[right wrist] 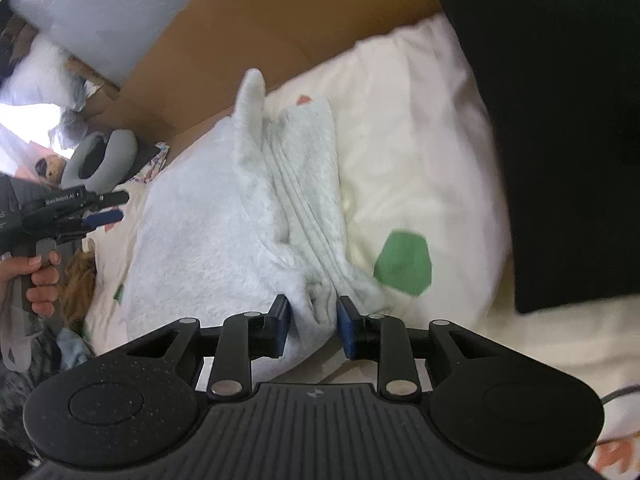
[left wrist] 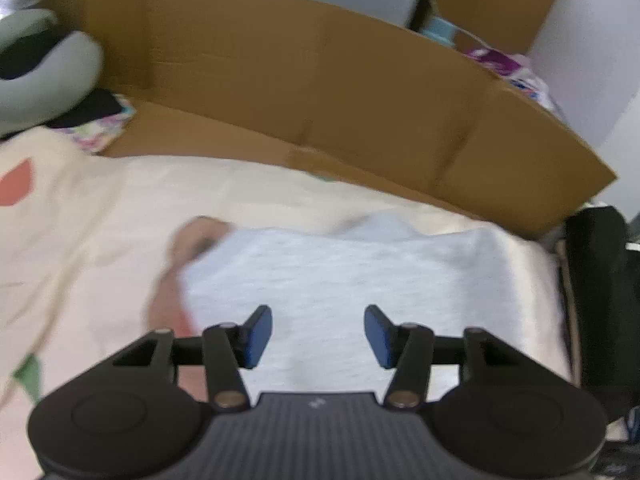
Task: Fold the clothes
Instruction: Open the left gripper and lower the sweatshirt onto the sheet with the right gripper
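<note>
The pale grey fleecy garment [right wrist: 224, 216] was spread on a cream patterned bedcover [right wrist: 408, 184], its bunched edge lying between the slightly parted jaws of the right gripper [right wrist: 313, 326], whether pinched could not be told. The left gripper [left wrist: 318, 336] was held above its flat part, jaws apart and empty. A brown cardboard sheet [left wrist: 320, 80] was propped behind.

This looks like a lived-in bedroom in a home. A cream sheet [right wrist: 420, 152] with coloured shapes covers a soft bed across the middle of both views. Flattened cardboard [left wrist: 320, 92] stands along its far edge. A grey neck pillow [left wrist: 52, 76] lies at the upper left, and patterned fabrics [left wrist: 516, 72] pile up at the upper right.
</note>
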`<state>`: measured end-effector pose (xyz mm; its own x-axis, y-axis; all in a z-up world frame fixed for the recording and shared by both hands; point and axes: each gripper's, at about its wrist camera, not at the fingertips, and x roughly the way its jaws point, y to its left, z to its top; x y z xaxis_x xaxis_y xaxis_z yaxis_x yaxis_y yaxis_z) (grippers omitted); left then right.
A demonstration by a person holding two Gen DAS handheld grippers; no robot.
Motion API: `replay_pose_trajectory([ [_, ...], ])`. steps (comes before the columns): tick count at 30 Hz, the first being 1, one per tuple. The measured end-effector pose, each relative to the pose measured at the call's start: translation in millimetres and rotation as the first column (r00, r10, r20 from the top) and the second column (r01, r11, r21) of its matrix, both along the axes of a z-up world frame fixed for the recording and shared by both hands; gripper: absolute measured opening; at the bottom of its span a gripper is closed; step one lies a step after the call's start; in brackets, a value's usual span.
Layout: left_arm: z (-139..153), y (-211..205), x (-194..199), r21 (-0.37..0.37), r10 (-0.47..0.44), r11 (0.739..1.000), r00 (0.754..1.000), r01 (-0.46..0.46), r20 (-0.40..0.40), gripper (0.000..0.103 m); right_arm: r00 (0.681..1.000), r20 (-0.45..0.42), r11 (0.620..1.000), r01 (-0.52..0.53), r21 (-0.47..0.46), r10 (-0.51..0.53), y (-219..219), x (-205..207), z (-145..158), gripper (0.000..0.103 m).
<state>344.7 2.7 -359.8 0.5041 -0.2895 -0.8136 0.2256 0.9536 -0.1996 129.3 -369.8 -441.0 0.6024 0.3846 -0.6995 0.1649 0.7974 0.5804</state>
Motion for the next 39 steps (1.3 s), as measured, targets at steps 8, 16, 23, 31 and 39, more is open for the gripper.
replay_pose_trajectory([
  [8, -30, 36, 4, -0.058, 0.089, 0.994, 0.995, -0.091, -0.035, 0.057, 0.998, 0.06, 0.995, -0.005, -0.101, 0.011, 2, 28, 28, 0.038],
  [16, -53, 43, -8, -0.139, 0.104, 0.985, 0.994, -0.107, -0.032, 0.057, 0.986, 0.079, 0.97, -0.127, -0.206, 0.146, 37, 87, 39, 0.044],
  [23, -56, 46, -24, -0.183, 0.115, 0.976, 0.993, -0.12, -0.038, 0.057, 0.977, 0.074, 0.946, -0.173, -0.273, 0.2, 61, 126, 37, 0.045],
  [31, -68, 43, -22, -0.209, 0.153, 0.965, 0.987, -0.161, -0.056, 0.057, 0.975, 0.054, 0.921, -0.186, -0.343, 0.217, 71, 155, 32, 0.041],
  [39, -70, 45, -24, -0.231, 0.151, 0.96, 0.988, -0.156, -0.041, 0.057, 0.98, 0.061, 0.945, -0.164, -0.281, 0.188, 43, 167, 28, 0.003],
])
